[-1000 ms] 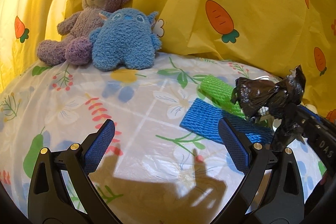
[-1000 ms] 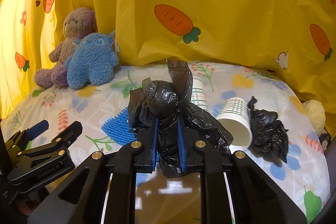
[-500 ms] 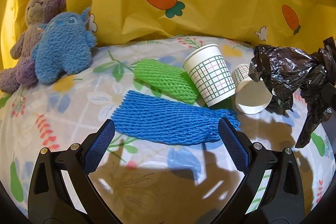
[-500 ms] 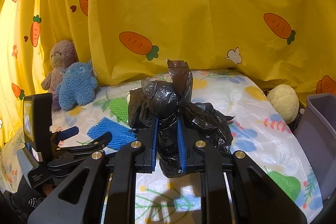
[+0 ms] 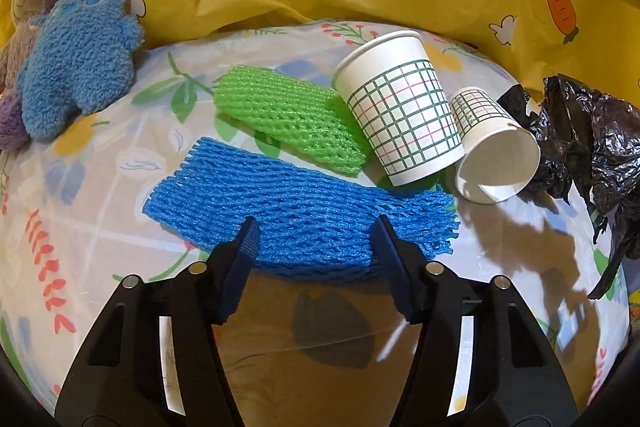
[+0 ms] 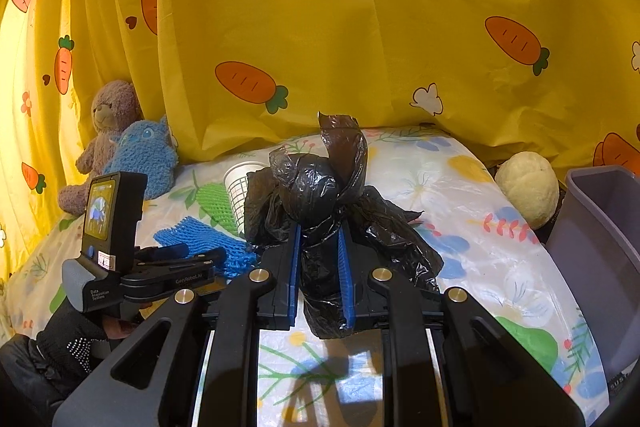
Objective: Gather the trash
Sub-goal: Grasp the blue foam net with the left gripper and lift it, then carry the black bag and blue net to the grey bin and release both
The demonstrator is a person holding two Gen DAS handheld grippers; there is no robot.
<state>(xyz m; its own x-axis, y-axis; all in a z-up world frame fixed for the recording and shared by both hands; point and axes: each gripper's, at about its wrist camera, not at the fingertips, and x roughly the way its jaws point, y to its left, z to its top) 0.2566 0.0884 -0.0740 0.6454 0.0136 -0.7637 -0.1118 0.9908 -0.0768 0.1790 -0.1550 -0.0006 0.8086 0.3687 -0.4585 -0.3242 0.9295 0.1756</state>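
- Blue foam netting [image 5: 304,203] lies flat on the flowered tablecloth [image 5: 100,227], its near edge between the pads of the left gripper [image 5: 316,243], whose jaws are closing; the pads do not yet press it.
- Green foam netting [image 5: 288,123] lies just behind, beside an upright checked paper cup [image 5: 400,107] and a tipped cup [image 5: 492,155].
- The right gripper [image 6: 318,267] is clamped on a crumpled black plastic bag [image 6: 316,195].
- A grey bin [image 6: 600,247] stands at the right edge.
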